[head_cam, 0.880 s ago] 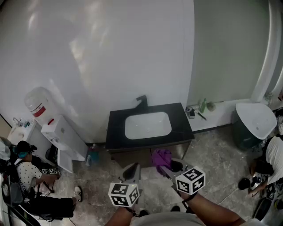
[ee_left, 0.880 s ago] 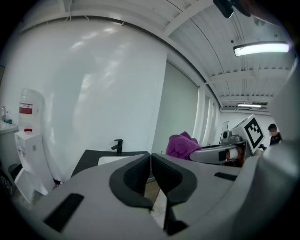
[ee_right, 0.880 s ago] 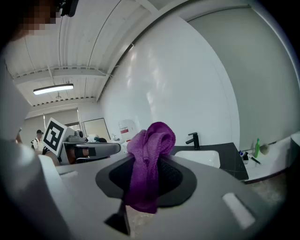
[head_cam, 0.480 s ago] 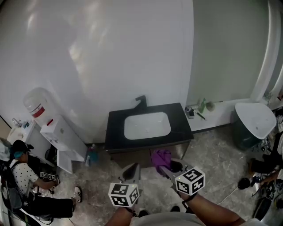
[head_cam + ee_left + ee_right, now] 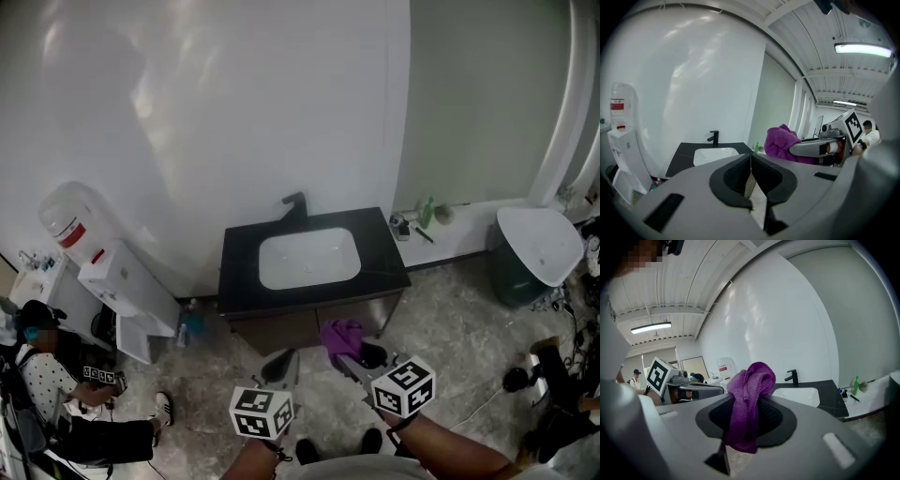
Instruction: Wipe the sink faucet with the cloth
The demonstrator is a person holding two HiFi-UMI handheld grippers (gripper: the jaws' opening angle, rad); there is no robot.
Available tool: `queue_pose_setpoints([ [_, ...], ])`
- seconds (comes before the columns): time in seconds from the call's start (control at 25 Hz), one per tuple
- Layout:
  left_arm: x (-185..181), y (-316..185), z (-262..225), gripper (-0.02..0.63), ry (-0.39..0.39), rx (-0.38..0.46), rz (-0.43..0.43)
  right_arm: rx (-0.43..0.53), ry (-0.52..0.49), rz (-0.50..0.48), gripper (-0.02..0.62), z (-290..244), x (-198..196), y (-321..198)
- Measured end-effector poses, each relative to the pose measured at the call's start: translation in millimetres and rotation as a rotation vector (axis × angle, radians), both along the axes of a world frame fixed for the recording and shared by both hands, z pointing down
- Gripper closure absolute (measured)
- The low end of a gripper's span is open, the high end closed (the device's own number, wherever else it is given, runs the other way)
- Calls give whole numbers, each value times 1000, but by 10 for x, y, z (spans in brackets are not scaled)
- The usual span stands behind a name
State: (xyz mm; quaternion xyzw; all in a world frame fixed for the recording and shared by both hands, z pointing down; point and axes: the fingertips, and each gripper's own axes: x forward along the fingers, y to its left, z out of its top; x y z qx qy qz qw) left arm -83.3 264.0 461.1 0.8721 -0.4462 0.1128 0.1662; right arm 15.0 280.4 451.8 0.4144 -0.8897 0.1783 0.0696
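The right gripper (image 5: 748, 422) clamps a bunched purple cloth (image 5: 751, 394) between its jaws, while the left gripper (image 5: 751, 176) beside it has its jaws pressed together on nothing. The black faucet (image 5: 296, 204) stands upright at the back rim of the white sink basin (image 5: 274, 247), well ahead of both grippers. It lies forward and slightly left of the cloth, so the cloth-bearing right gripper must reach across the basin.

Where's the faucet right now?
Head view: the black faucet stands at the back edge of the black counter, just behind the white basin, near the wall.
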Motion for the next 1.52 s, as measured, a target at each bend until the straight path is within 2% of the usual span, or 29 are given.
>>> queue_pose_setpoints([
  [0.2, -232, -152, 57, 591, 17, -20, 45, -16, 9, 27, 483, 51, -286, -118],
  [0.4, -489, -290, -49, 591, 27, -6, 106, -8, 7, 79, 483, -28, -588, -240],
  [0.68, -581, -800, -106, 591, 37, 14, 127, 8, 8, 113, 483, -77, -652, -744],
  [0.84, -456, -1366, 15, 591, 43, 12, 104, 14, -11, 105, 483, 29, -499, -1343],
  [1.0, -228, -2184, 114, 591, 58, 17, 57, 1, -38, 59, 483, 223, -287, -2194],
  [1.28, 413, -3729, 101, 591, 39, -30, 2, -50, -39, -54, 483, 272, 183, -3742],
  [1.52, 523, -4594, 399, 591, 40, -80, -39, -108, -11, -114, 483, 600, 251, -4665],
])
